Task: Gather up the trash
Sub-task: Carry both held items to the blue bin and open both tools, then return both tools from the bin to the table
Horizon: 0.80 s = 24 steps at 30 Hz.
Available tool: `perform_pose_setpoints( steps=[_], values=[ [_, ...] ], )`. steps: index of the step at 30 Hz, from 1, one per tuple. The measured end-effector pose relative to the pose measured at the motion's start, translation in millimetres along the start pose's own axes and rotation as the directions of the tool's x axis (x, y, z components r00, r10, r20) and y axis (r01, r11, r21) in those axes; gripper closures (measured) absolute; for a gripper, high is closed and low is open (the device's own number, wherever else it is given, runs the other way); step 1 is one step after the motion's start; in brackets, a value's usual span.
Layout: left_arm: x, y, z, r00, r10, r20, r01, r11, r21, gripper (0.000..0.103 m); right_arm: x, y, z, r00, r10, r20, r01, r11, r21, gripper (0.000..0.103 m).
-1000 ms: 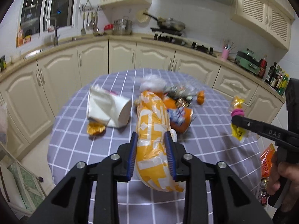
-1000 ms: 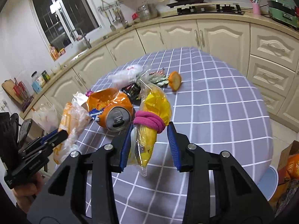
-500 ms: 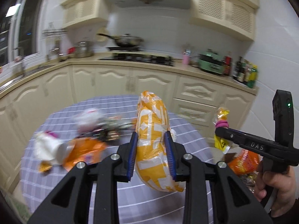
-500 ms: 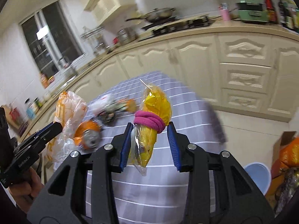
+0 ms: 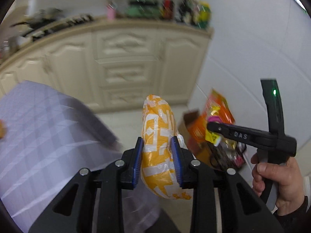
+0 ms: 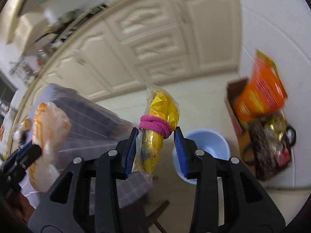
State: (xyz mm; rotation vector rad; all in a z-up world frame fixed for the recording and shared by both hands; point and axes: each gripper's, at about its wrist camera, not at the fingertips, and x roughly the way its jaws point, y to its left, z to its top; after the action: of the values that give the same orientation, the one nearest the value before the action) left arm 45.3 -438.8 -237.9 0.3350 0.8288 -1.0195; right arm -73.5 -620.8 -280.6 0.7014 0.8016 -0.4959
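Left wrist view: the left gripper (image 5: 157, 161) is clamped on an orange-and-white plastic bag (image 5: 158, 145) that bulges beyond both jaws. Right wrist view: the right gripper (image 6: 155, 151) grasps a yellow wrapper (image 6: 158, 128) bound by a pink hair tie (image 6: 155, 125); its far pad seems barely touching. Ahead of the jaws stands a blue bin (image 6: 210, 145), and beside it a cardboard box (image 6: 260, 128) of trash.

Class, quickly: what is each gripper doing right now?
Left gripper: closed on an orange-and-white plastic bag.
Right gripper: holding a yellow plastic packet with pink band.
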Motion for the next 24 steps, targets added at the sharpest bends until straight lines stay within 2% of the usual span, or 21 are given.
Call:
perform_pose_setpoints(
  steps=[4, 8, 10, 11, 12, 13, 14, 15, 21, 24],
  values=[
    [73, -26, -6, 0.99, -0.062, -0.128, 0.063, 0.998, 0.01, 0.074, 29, -35, -9, 0.998, -0.018, -0.068, 0.022, 0.998, 0.063, 0.065],
    [130, -41, -13, 0.971, -0.086, -0.221, 0.09, 0.996, 0.007, 0.074, 53, -57, -10, 0.993, -0.021, -0.117, 0.033, 0.994, 0.102, 0.065],
    [153, -44, -13, 0.959, -0.098, -0.264, 0.104, 0.995, 0.009, 0.07, 64, -66, -9, 0.991, -0.011, -0.131, 0.029, 0.991, 0.133, 0.062],
    [163, -46, -14, 0.952, -0.109, -0.285, 0.117, 0.993, 0.012, 0.066, 68, -73, -9, 0.99, -0.012, -0.141, 0.034, 0.987, 0.155, 0.056],
    [171, -46, -12, 0.95, -0.1, -0.295, 0.11, 0.994, 0.019, 0.05, 70, -78, -10, 0.989, -0.021, -0.146, 0.046, 0.984, 0.173, 0.04],
    [173, -47, -11, 0.953, -0.083, -0.291, 0.094, 0.995, 0.025, 0.028, 70, -83, -11, 0.989, -0.032, -0.143, 0.059, 0.98, 0.19, 0.032],
    [171, -47, -10, 0.963, -0.06, -0.263, 0.07, 0.997, 0.029, 0.022, 69, -87, -11, 0.99, -0.036, -0.135, 0.063, 0.978, 0.199, 0.026],
    [166, -46, -10, 0.969, -0.05, -0.24, 0.059, 0.998, 0.03, 0.018, 68, -90, -12, 0.991, -0.037, -0.13, 0.064, 0.976, 0.207, 0.025],
    [139, -40, 1, 0.987, 0.018, -0.162, -0.01, 0.999, 0.05, 0.016, 53, -93, -14, 0.995, -0.063, -0.079, 0.079, 0.972, 0.219, 0.006],
    [121, -36, 6, 0.992, 0.041, -0.116, -0.035, 0.998, 0.051, 0.014, 43, -86, -14, 0.996, -0.073, -0.059, 0.084, 0.973, 0.215, 0.006]
  ],
)
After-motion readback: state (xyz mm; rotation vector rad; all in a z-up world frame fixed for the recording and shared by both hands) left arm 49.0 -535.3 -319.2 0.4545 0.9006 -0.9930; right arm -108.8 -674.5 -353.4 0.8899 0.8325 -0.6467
